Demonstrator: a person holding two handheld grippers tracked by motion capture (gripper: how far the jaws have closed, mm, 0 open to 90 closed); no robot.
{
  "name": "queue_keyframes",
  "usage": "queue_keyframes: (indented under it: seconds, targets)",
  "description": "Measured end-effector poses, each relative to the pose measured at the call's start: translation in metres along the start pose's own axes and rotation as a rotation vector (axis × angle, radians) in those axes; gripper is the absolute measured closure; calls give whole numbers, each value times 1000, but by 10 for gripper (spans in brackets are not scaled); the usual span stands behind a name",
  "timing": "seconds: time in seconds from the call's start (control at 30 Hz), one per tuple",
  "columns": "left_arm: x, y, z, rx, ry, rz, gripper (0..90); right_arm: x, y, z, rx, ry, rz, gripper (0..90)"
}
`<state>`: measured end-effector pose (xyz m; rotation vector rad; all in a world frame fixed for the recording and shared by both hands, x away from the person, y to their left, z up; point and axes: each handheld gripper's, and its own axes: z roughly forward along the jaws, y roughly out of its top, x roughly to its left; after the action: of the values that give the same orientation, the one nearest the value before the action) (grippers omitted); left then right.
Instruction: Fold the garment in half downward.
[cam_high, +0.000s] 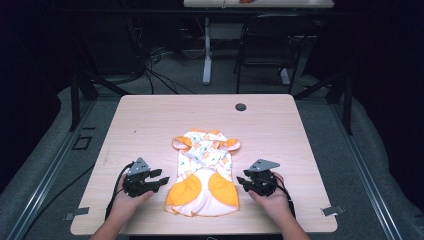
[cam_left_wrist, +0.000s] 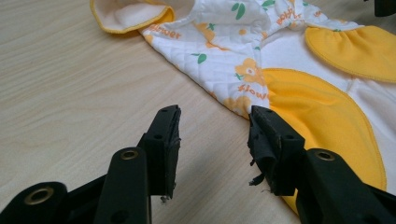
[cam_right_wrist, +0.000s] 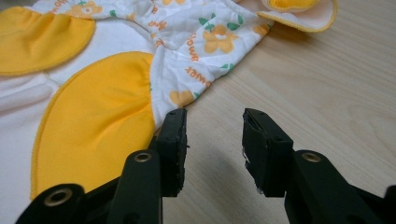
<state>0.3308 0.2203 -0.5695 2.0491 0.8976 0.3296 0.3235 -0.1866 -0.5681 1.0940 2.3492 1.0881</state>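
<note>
A small white garment (cam_high: 204, 172) with orange flower prints and two yellow-orange panels lies flat in the middle of the wooden table (cam_high: 150, 120). My left gripper (cam_high: 161, 180) rests on the table just left of the garment's lower edge, open. Seen along its jaws, the garment (cam_left_wrist: 289, 70) lies right by the tip of the right-hand jaw, and my left gripper (cam_left_wrist: 215, 119) holds nothing. My right gripper (cam_high: 242, 182) sits at the garment's right side, open. In the right gripper view the garment (cam_right_wrist: 102, 93) touches the left jaw of my right gripper (cam_right_wrist: 215, 119).
A small dark round grommet (cam_high: 241, 107) sits near the table's far edge. Beyond the table stand a black chair (cam_high: 270, 45) and a white table leg (cam_high: 207, 50) with cables on the floor. Bare wood surrounds the garment on all sides.
</note>
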Motion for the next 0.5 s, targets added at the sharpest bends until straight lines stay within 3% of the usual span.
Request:
queue_keyframes:
  seconds: [0.1, 0.17, 0.3, 0.4, 0.5]
  targets:
    - [0, 0, 3, 8, -5, -6, 565, 0, 1, 2, -26, 30, 23, 612]
    - [-3, 4, 11, 24, -22, 3, 576, 1, 4, 6, -44, 39, 9, 621]
    - [-7, 14, 24, 50, -40, 37, 623, 6, 12, 15, -33, 34, -27, 648]
    - [-9, 19, 31, 51, -50, 40, 658, 8, 18, 18, -39, 53, -27, 651]
    - [-14, 22, 44, 73, -60, 37, 677, 13, 19, 29, -5, 62, -51, 650]
